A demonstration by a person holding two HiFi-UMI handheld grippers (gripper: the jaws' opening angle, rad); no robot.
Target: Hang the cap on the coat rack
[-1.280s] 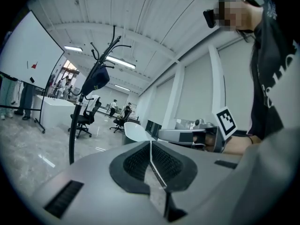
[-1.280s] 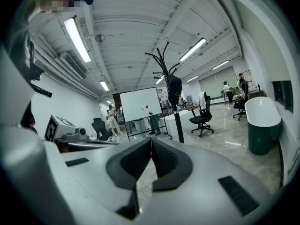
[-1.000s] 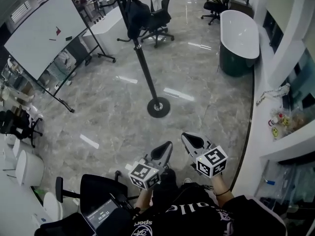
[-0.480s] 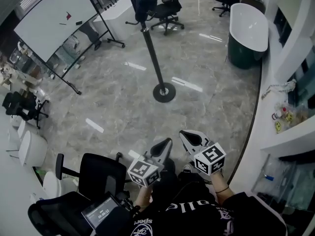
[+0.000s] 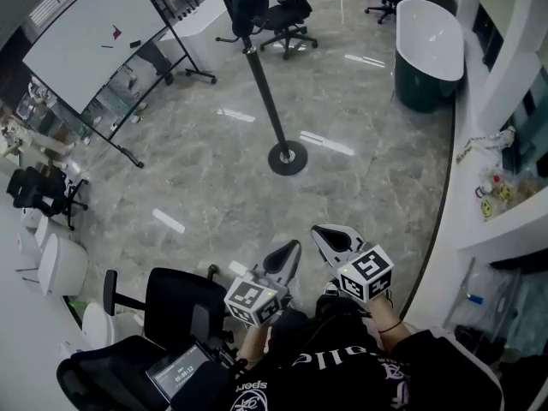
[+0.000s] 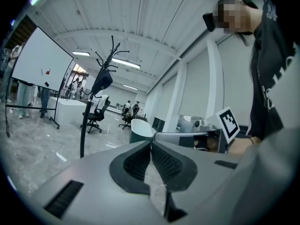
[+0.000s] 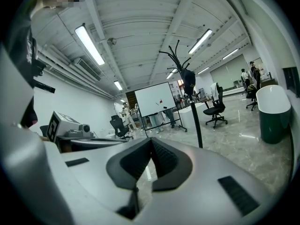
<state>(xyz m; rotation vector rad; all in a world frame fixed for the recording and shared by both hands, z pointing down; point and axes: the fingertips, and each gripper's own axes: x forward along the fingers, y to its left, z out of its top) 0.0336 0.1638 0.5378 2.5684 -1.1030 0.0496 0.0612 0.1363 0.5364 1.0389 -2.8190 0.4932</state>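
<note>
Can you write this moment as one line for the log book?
cap: hanging on coat rack | left gripper: shut, empty | right gripper: shut, empty | both: held low, away from the rack

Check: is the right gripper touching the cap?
Apart. The right gripper view shows the right gripper shut and empty, with the cap hanging on the coat rack far beyond it.

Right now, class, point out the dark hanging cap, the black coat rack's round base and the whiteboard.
Dark cap (image 6: 102, 82): left gripper view, crown.
Round base (image 5: 297, 163): head view, rim.
Whiteboard (image 5: 92, 41): head view, panel middle.
</note>
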